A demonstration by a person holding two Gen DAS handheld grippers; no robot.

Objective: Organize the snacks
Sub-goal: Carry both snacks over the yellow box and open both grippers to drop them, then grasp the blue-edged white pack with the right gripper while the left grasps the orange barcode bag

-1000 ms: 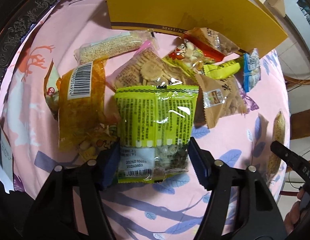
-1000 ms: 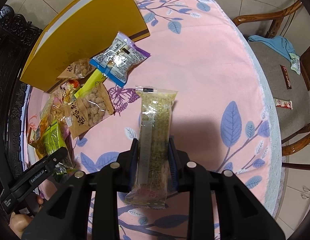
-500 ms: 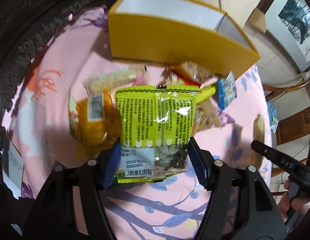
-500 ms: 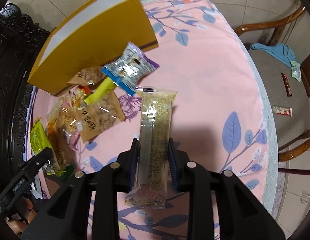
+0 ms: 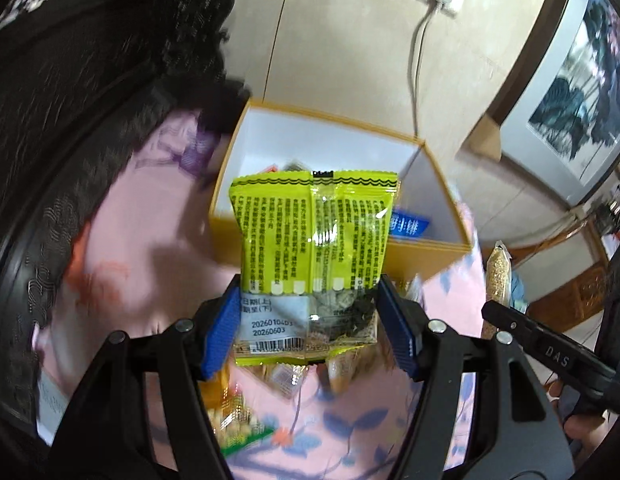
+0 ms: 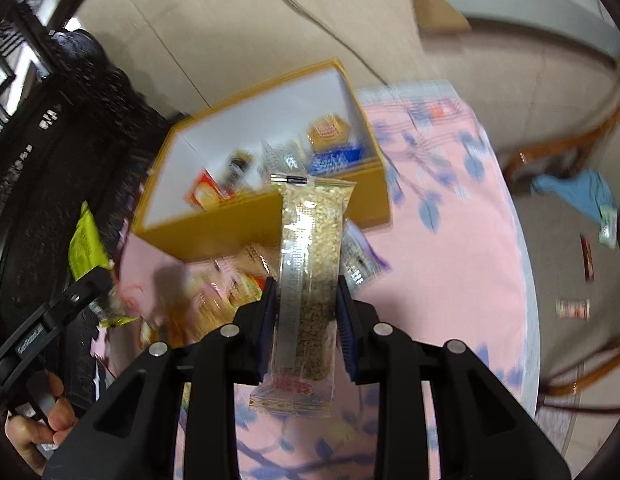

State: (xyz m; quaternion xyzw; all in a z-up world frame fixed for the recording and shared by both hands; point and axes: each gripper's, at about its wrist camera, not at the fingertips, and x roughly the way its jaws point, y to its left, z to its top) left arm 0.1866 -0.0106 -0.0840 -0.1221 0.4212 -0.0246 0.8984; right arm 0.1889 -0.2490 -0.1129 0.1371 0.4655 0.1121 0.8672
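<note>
My left hand-held gripper (image 5: pixel 310 322) pinched the light, crinkly green packet (image 5: pixel 313 256) low; my right hand-held gripper (image 6: pixel 306 320) clamped the stiff sesame bar (image 6: pixel 311 264) mid-length.

Both tools are matte black plastic, each forking into two chunky arms with hollow cut-outs and round silver screw heads along the top. The left tool (image 5: pixel 310 332) carries ribbed blue pads (image 5: pixel 220 336) inside its fingers; the right tool (image 6: pixel 306 320) has the same. White lettering marks each tool's black side bar.
</note>
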